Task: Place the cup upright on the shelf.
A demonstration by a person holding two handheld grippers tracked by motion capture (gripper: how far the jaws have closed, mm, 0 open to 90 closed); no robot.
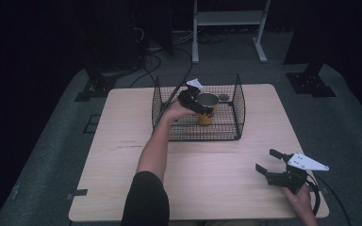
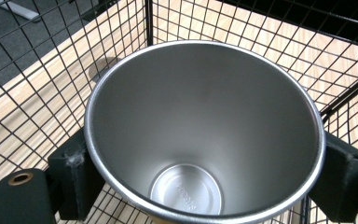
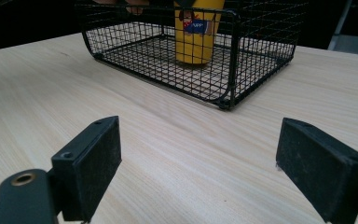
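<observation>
Tumbler stands upright in the wire basket on the pale wooden desk, clasped by the left hand-held gripper; the right hand-held gripper gapes wide over the desk, grey carpet around.

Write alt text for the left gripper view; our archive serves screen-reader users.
A steel cup, seen from above and empty, sits between the left claw's two black pads, which touch its sides. It stands inside a black wire basket on a light wooden table.
</observation>
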